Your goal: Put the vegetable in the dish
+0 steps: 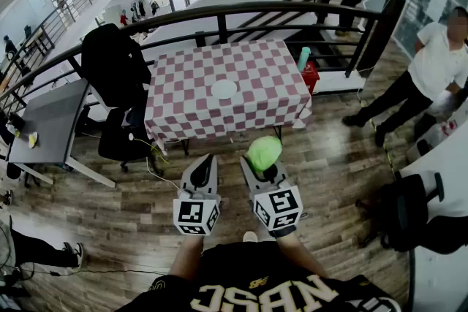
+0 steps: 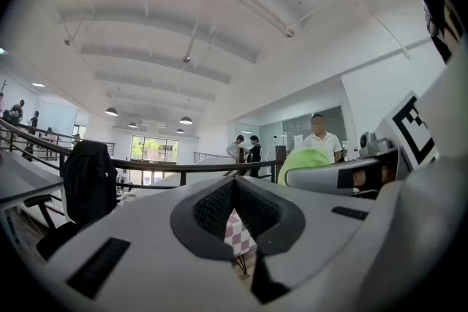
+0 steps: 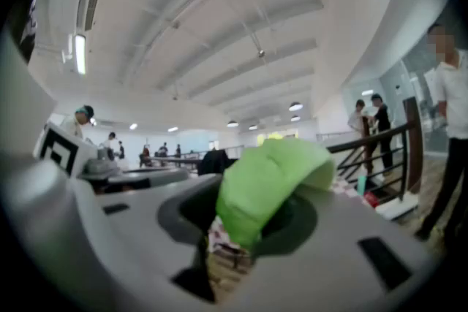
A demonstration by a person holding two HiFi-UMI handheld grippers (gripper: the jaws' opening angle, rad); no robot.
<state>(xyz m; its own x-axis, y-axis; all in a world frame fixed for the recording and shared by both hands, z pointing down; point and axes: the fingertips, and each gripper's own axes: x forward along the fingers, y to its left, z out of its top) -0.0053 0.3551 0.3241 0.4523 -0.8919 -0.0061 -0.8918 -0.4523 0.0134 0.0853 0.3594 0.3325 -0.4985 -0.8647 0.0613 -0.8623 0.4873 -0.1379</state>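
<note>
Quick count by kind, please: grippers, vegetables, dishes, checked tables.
grippers: 2, the left gripper and the right gripper
vegetable: 1
dish: 1
table: 1
Total: 5

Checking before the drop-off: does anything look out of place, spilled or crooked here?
Nothing stands out. The green vegetable is held in the right gripper jaws, and the white dish lies flat on the checkered table.

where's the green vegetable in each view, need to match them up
Head view: green vegetable at centre, just below the near edge of the checkered table.
Left gripper view: right of centre, at railing height.
Right gripper view: dead centre, pinched between the jaws.
Shared landmark: the dark railing, visible in all three.
</note>
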